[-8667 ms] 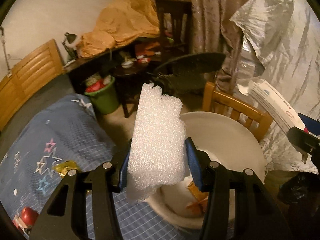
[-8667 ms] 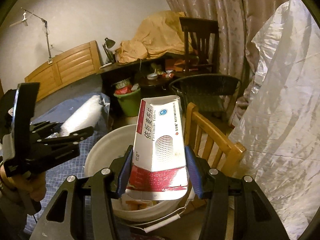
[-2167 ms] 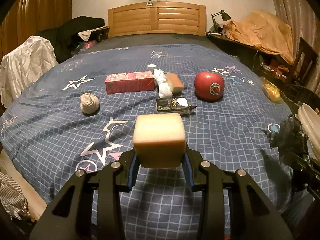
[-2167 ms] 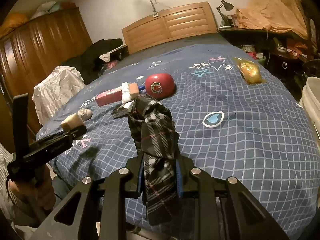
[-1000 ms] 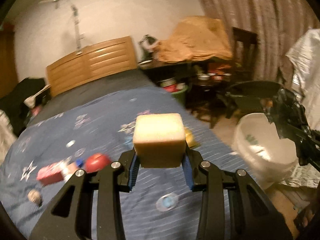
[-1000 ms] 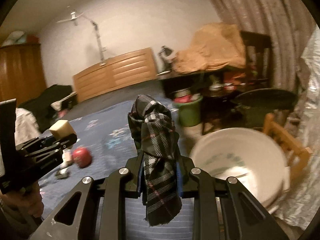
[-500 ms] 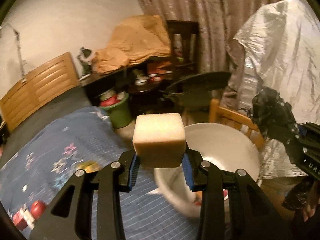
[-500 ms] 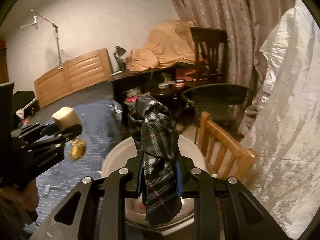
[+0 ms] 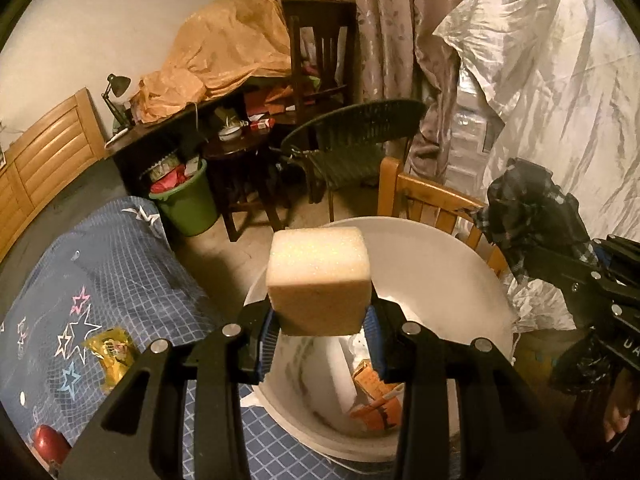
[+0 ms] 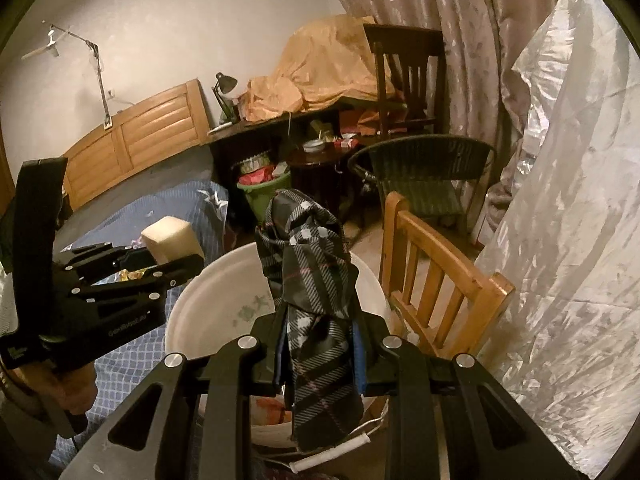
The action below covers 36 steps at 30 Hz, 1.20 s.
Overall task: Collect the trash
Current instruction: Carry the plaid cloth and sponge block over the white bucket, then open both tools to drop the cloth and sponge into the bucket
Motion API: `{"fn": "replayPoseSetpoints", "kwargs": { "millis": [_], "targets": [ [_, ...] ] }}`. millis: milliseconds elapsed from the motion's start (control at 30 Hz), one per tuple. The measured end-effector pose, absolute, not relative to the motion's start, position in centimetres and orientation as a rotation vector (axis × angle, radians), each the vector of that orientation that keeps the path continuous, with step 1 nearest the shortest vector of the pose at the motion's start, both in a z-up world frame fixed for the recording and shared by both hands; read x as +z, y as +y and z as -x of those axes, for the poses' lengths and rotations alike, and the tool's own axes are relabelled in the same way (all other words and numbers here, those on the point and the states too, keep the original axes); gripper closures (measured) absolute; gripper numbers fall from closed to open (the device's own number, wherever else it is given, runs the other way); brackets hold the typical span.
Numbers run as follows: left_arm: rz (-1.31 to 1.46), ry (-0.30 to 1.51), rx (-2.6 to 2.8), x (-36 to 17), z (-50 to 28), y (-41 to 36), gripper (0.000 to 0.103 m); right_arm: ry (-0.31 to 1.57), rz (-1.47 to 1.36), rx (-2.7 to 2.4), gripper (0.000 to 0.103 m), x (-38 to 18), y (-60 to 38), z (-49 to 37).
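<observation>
My left gripper is shut on a pale yellow sponge block, held above the near rim of a big white bucket that has cartons and white foam in it. The right gripper is shut on a dark plaid cloth that stands up between its pads and hangs below them, over the same white bucket. In the right wrist view the left gripper with the sponge block sits at the bucket's left rim. The right gripper with the plaid cloth shows at the right of the left wrist view.
A wooden chair stands right behind the bucket, a dark wicker chair and a green bin farther back. The blue star-pattern bed lies left with a yellow wrapper and a red object. A silvery sheet hangs at right.
Both grippers have swung from over the bed to the white bucket and dipped toward it. The sponge and the plaid cloth stay gripped as before.
</observation>
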<state>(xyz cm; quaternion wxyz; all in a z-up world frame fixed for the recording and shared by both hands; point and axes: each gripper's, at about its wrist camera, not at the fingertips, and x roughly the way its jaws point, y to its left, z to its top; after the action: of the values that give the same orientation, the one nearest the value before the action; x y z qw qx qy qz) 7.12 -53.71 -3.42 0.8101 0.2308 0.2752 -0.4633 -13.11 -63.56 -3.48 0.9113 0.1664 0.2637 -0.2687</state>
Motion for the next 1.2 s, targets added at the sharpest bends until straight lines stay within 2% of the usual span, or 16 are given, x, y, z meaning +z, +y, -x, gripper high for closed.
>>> {"fn": "replayPoseSetpoints", "kwargs": {
  "millis": [767, 800, 833, 867, 900, 1200],
  "targets": [
    [-0.511, 0.634, -1.002, -4.5, -8.4, -54.4, 0.066, 0.595, -0.361, -0.513, 0.076, -4.5, -64.7, 10.0],
    [-0.506, 0.648, -1.007, -4.6, -8.6, -54.4, 0.061, 0.616, -0.360, -0.499, 0.073, -4.7, -64.8, 9.4],
    [-0.501, 0.660, -1.008, -4.8, -8.9, -54.5, 0.046, 0.634, -0.355, -0.505, 0.069, -5.0, -64.9, 8.9],
    [-0.487, 0.662, -1.001, -4.8, -9.2, -54.4, 0.032, 0.637, -0.353, -0.518, 0.060, -5.1, -65.0, 8.7],
    [-0.478, 0.655, -0.994, -4.7, -9.4, -54.2, 0.031, 0.635, -0.354, -0.522, 0.055, -5.3, -65.1, 8.5],
    [-0.459, 0.666, -0.981, -5.0, -10.2, -53.9, 0.031, 0.628, -0.375, -0.542, 0.054, -5.9, -65.5, 8.6]
  ]
}}
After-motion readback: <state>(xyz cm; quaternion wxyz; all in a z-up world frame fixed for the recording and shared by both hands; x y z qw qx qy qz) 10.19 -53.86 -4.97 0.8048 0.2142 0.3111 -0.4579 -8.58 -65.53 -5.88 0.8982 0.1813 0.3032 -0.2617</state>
